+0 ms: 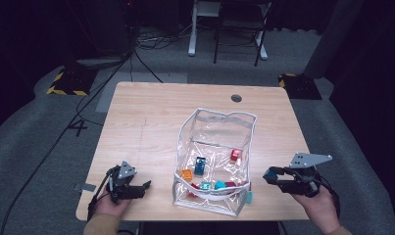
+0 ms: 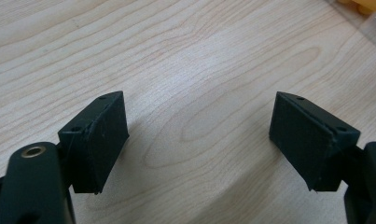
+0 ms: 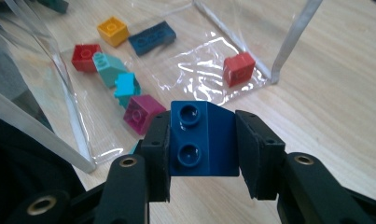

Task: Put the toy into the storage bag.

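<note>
My right gripper (image 3: 202,128) is shut on a dark blue brick (image 3: 202,144), its studs facing the camera. In the high view this gripper (image 1: 272,175) hovers above the table's right front, just right of a clear plastic bag (image 1: 244,122). The bag lies open with several bricks inside: a red brick (image 3: 238,68), a magenta one (image 3: 142,113), teal, cyan, orange and another dark blue. My left gripper (image 1: 144,186) rests low at the table's front left, left of the bag. Its jaws (image 2: 199,140) stand wide open over bare wood with nothing between them.
The wooden table (image 1: 151,112) has a round cable hole (image 1: 236,98) at the back. A teal brick (image 1: 249,197) lies at the bag's front right corner. Cables and chair legs are on the floor behind the table.
</note>
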A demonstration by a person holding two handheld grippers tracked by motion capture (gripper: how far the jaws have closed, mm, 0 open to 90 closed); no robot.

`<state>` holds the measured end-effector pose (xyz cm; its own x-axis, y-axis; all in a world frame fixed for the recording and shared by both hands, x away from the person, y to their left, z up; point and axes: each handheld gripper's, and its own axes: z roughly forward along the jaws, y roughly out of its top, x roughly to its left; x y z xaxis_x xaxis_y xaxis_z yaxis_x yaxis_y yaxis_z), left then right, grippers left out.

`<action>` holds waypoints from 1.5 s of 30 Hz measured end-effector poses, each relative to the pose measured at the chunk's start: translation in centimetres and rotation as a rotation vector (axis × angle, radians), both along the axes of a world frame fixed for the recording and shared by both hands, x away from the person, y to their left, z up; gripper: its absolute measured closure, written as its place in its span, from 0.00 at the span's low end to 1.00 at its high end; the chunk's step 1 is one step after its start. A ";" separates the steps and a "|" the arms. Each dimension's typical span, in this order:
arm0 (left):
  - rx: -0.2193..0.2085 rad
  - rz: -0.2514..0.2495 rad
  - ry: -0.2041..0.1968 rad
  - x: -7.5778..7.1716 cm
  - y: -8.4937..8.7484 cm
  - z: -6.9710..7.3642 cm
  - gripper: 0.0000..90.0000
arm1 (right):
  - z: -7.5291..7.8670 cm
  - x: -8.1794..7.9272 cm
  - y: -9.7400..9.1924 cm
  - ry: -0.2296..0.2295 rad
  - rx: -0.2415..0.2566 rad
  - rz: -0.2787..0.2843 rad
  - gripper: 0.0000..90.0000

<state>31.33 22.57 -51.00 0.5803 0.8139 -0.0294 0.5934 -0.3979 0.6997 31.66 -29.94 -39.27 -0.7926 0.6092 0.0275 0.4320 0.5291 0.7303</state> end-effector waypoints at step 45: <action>0.002 0.001 0.002 -0.1 0.0 0.0 0.22 | 12.0 2.5 4.5 -0.117 0.084 0.073 0.66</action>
